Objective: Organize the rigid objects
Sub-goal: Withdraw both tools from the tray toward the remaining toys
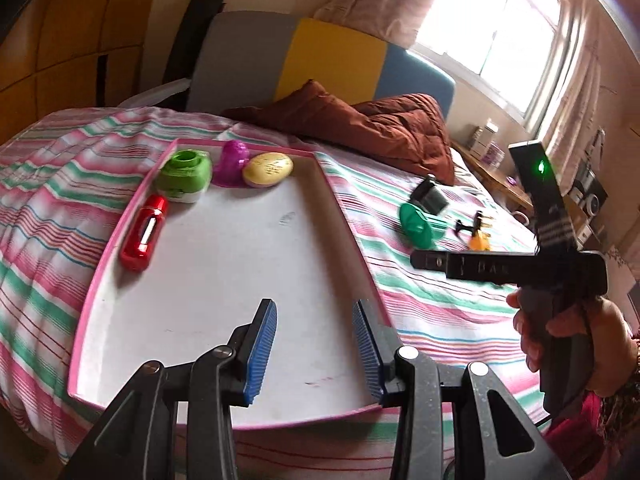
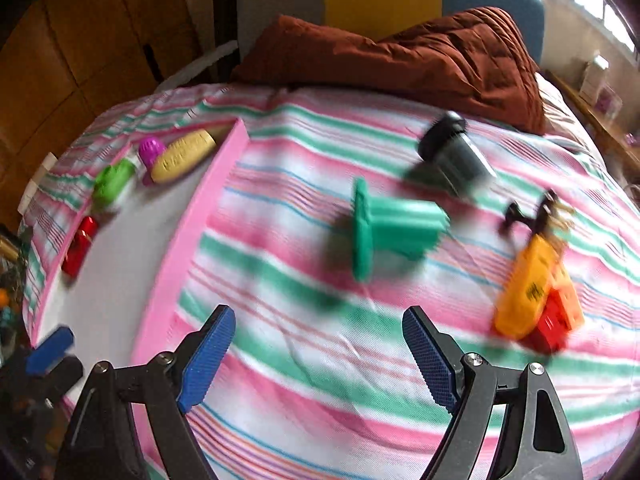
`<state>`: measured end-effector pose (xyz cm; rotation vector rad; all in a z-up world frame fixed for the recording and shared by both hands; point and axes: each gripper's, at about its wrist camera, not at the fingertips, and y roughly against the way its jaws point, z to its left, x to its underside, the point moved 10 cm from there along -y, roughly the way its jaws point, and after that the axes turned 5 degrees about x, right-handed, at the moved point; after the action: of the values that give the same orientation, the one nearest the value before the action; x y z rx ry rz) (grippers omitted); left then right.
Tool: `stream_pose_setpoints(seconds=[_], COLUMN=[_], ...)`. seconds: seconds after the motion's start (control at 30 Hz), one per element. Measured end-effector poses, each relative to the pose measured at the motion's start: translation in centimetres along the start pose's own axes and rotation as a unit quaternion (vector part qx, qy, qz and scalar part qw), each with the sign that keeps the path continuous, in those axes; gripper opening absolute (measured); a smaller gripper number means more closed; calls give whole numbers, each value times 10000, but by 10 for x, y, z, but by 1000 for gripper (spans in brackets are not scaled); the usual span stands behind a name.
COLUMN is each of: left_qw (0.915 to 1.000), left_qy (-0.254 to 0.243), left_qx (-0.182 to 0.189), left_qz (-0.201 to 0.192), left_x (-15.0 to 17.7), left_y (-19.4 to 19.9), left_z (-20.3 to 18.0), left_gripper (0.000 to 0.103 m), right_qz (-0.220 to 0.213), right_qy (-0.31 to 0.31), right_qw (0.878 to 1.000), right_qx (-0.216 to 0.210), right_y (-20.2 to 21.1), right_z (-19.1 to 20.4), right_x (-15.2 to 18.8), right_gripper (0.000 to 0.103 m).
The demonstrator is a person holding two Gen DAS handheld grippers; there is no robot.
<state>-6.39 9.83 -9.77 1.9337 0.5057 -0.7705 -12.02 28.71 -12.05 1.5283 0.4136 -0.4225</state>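
A pink-rimmed white tray (image 1: 224,264) lies on the striped bed and holds a red bottle (image 1: 143,232), a green-and-white piece (image 1: 185,176), a purple piece (image 1: 233,162) and a yellow oval (image 1: 268,169) at its far end. My left gripper (image 1: 314,354) is open and empty over the tray's near end. On the bedspread right of the tray lie a green flanged piece (image 2: 390,230), a dark grey cylinder (image 2: 454,156), a small black item (image 2: 520,216) and an orange-and-red toy (image 2: 536,296). My right gripper (image 2: 320,356) is open and empty, in front of the green piece.
A brown quilt (image 2: 420,52) is bunched at the head of the bed before a grey, yellow and blue headboard (image 1: 332,60). A wooden wardrobe (image 2: 80,40) stands left. A bedside table (image 1: 496,172) with small items and a window are at the right.
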Motion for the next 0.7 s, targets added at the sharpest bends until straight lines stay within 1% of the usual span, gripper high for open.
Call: stream_pose_setpoints(seconds=[0.13, 0.27, 0.4, 0.47, 0.57, 0.63, 0.7], left_qw=[9994, 9982, 9967, 9959, 9951, 9943, 9934], left_qy=[-240, -443, -621, -729, -822, -908, -994], left_qx=[235, 386, 487, 481, 485, 481, 477], left_qz=[60, 150, 189, 215, 245, 283, 308], left_x=[8, 16, 22, 24, 25, 26, 27], left_y=[2, 3, 4, 5, 6, 5, 4], left_z=[-21, -38, -51, -57, -63, -68, -74], left_gripper=[40, 40, 40, 40, 40, 40, 40], right_qz=[120, 259, 279, 286, 250, 190, 101], right_qy=[-86, -341, -665, -832, -1056, -1184, -1293], right_qw=[9998, 9986, 9957, 9937, 9908, 9896, 9892], right_qx=[96, 310, 578, 695, 811, 792, 688], right_y=[8, 17, 24, 25, 26, 26, 24], right_z=[-26, -65, -108, -127, -152, -164, -169], right_x=[18, 34, 43, 45, 44, 41, 32], right_gripper=[86, 86, 86, 82, 79, 75, 74])
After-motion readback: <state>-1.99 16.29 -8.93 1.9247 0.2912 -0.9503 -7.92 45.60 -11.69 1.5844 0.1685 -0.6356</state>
